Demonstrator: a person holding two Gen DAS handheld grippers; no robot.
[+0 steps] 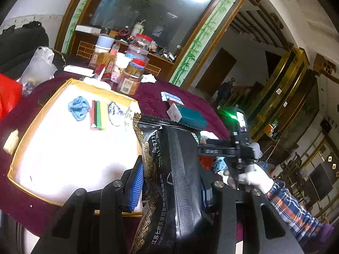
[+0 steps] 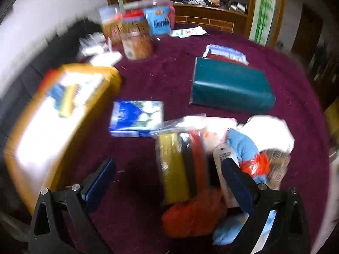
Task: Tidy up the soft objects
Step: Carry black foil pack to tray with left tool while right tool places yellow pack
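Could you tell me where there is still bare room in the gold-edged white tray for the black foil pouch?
The gold-edged white tray is bare across its near half. Its far end is crowded: blue crumpled cloth, striped colour pack. The left gripper holds the black foil pouch.

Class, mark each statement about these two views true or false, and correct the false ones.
1. The left hand-held gripper holds a black packet. True.
2. The tablecloth is green. False: it is dark red.
3. A blue cloth lies in the white tray. True.
4. The right hand-held gripper is clamped on the teal box. False: its jaws are open, and the box lies apart on the table.
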